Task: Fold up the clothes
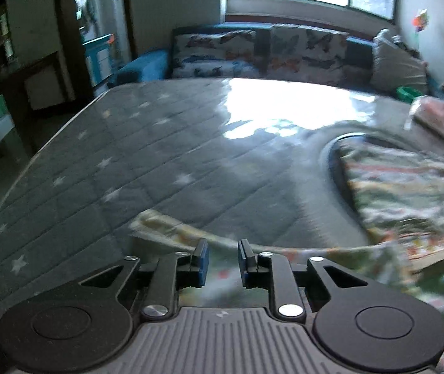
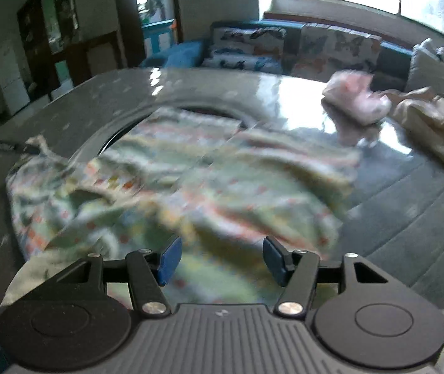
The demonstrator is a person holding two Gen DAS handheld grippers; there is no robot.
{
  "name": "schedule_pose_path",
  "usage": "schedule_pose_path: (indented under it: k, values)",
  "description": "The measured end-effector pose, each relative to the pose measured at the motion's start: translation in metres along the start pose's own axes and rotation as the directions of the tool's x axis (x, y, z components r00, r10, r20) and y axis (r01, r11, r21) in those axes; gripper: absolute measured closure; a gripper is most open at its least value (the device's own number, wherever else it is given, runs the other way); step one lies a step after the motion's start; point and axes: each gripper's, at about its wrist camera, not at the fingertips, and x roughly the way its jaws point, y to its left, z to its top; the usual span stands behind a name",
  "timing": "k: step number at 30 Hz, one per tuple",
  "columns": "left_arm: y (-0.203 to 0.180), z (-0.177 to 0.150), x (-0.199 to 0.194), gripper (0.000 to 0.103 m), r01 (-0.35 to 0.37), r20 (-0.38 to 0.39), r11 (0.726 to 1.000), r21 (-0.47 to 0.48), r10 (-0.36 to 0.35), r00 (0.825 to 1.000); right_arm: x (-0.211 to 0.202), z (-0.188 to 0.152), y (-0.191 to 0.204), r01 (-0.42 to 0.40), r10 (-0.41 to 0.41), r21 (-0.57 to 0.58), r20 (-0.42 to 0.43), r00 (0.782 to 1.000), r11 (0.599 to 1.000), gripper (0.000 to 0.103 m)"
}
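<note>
Plainly, with both tongs' jaws apart and empty — left gripper narrowly, right gripper wider — the patterned garment lies rumpled beneath and ahead of them, so a careless pinch risks catching one layer and skewing the fold.

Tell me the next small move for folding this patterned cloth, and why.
Probably lower the right gripper onto the near edge of the patterned cloth and close on it. Its fingers stand apart with nothing pinched, and the cloth lies rumpled on the grey table. The left gripper also holds nothing, though the cloth's edge runs just beyond it.
</note>
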Motion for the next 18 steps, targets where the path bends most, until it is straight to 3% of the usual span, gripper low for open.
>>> schedule_pose_path:
  k: [4,7,9,12,16,18]
  values:
    - [-0.045,0.006,-0.014,0.077,0.147,0.025,0.987,0.071,-0.149,0.989,0.001,0.024,-0.03,0.068,-0.069,0.032,0.025,0.997,0.997,0.046]
    - [-0.085,0.007,-0.021,0.077,0.287,0.015,0.95,0.122,-0.291,0.957,0.013,0.039,-0.057,0.101,-0.103,0.089,0.017,0.994,0.991,0.053]
    - [-0.115,0.006,-0.022,0.077,0.379,-0.014,0.909,0.172,-0.383,0.924,0.027,0.046,-0.075,0.112,-0.114,0.144,-0.001,0.994,0.983,0.055]
    - [-0.162,-0.001,-0.022,0.077,0.508,-0.082,0.824,0.251,-0.505,0.859,0.046,0.054,-0.095,0.124,-0.123,0.203,-0.019,0.992,0.971,0.06]
    - [-0.211,-0.014,-0.018,0.077,0.621,-0.183,0.714,0.323,-0.597,0.781,0.067,0.061,-0.115,0.123,-0.119,0.257,-0.031,0.992,0.958,0.064]
    - [-0.23,-0.024,-0.017,0.077,0.654,-0.227,0.674,0.342,-0.616,0.754,0.077,0.064,-0.121,0.121,-0.113,0.272,-0.045,0.993,0.955,0.065]
